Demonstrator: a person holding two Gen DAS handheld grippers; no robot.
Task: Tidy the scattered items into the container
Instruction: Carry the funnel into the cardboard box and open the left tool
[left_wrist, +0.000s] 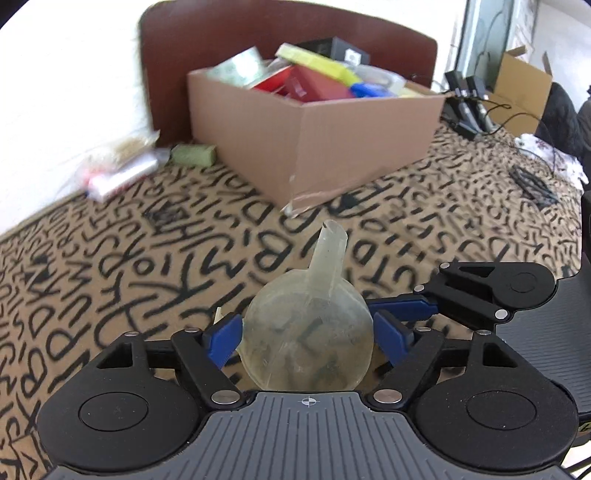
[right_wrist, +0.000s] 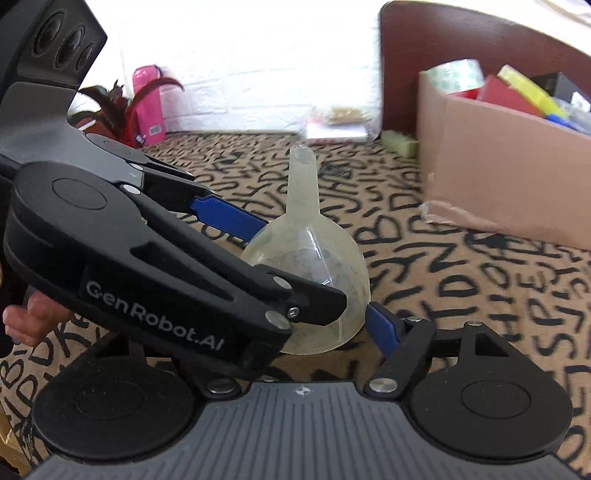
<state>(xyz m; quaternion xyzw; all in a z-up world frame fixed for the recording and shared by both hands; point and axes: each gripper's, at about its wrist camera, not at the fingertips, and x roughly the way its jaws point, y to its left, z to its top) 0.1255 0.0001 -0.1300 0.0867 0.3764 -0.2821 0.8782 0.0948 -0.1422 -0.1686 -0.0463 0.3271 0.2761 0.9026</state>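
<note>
My left tongs (left_wrist: 306, 332) are clenched on the translucent funnel (left_wrist: 314, 295): the two blue pads (left_wrist: 221, 341) press against either side of its bowl, wide mouth back toward the wrist, spout pointing away and up. I cannot tell whether the rim has cleared the patterned surface (left_wrist: 110, 277) or rests on it.

My right tongs (right_wrist: 301, 314) come in from the right of the left pair. One blue pad sits at the funnel's rim, just touching or just beside it; the other is hidden behind the left tongs, so I cannot tell whether this pair is gripping or only bracketing the bowl.

The cardboard box (left_wrist: 351, 140) stands ahead of both tongs and a little to the right, well apart from the funnel, already heaped above its rim with a red carton, a yellow pack and a tape roll.

I see three risks. The bowl is round and smooth, and held only across its curve, so it could squirt forward out of the pads if I squeeze harder or tilt. The two pairs of tongs are crowded together, so moving one could knock the other and lever the funnel loose. And with the box this full, a funnel dropped on the heap may roll off, or its spout may catch the near wall if I carry it too low
</note>
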